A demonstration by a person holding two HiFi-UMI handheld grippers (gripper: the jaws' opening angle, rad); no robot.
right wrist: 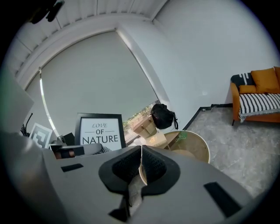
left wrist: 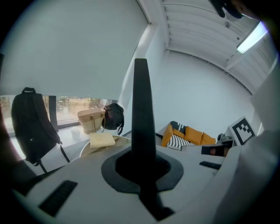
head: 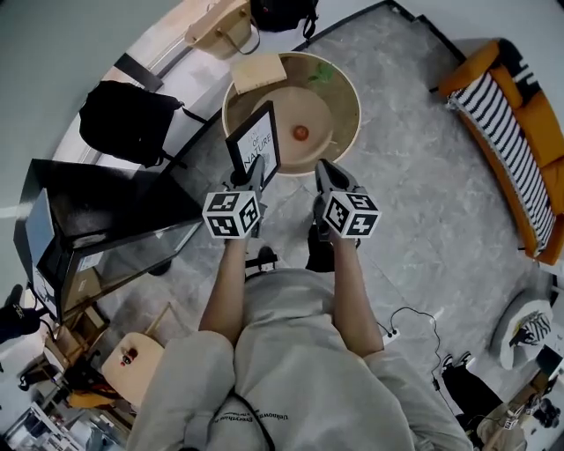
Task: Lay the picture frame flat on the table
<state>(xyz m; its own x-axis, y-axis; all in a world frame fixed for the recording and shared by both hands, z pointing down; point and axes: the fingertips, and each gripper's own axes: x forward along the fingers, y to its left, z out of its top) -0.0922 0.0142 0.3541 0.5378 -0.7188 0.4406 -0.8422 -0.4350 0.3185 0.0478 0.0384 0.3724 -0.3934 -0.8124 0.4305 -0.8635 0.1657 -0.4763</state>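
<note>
The picture frame (head: pixel 256 141) is black with a white print reading "LOVE OF NATURE". It stands upright in the air at the near edge of the round tan table (head: pixel 352 99). My left gripper (head: pixel 250 173) is shut on its lower edge; in the left gripper view the frame (left wrist: pixel 141 109) shows edge-on as a dark bar rising from between the jaws. My right gripper (head: pixel 324 173) hangs beside it on the right, shut with nothing held. In the right gripper view the frame (right wrist: pixel 99 131) faces me at left, and the jaws (right wrist: pixel 141 162) are pressed together.
The table carries a beige box (head: pixel 258 70), a small red thing (head: pixel 300 132) and a green sprig (head: pixel 322 72). A black backpack (head: pixel 128 119) and a dark glass stand (head: pixel 106 211) lie to the left. An orange sofa (head: pixel 524 132) is at right, and bags (head: pixel 220 26) sit beyond the table.
</note>
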